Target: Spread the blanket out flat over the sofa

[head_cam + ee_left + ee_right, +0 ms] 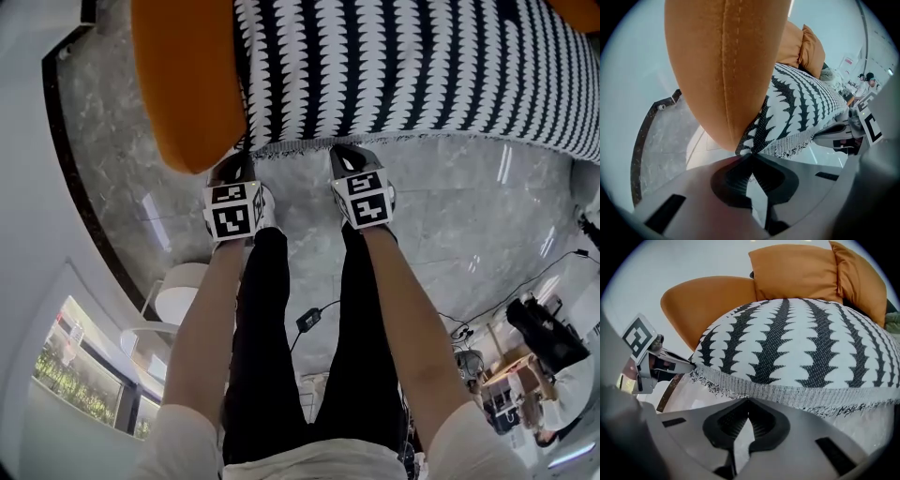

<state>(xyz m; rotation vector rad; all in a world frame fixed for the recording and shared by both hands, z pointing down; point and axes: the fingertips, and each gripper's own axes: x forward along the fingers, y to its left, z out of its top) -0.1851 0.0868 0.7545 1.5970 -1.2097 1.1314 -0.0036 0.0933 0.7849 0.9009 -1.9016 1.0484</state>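
Observation:
A black-and-white patterned blanket (pixel 422 66) with a fringed hem lies over the seat of an orange sofa (pixel 187 75). My left gripper (pixel 242 161) is at the blanket's near left corner. In the left gripper view that gripper (pixel 750 155) is shut, and the blanket (pixel 801 108) corner is drawn to a point between its tips, beside the sofa's rounded arm (pixel 722 61). My right gripper (pixel 345 152) is a little to the right along the same hem. In the right gripper view it (pixel 749 400) is shut at the fringe of the blanket (pixel 797 348).
Orange back cushions (pixel 797 273) stand behind the blanket. Grey marble floor (pixel 450 216) runs in front of the sofa. A white round stool (pixel 183 291) stands at the left. A cable with a black adapter (pixel 309 319) lies by my feet, and dark gear (pixel 544 333) sits at far right.

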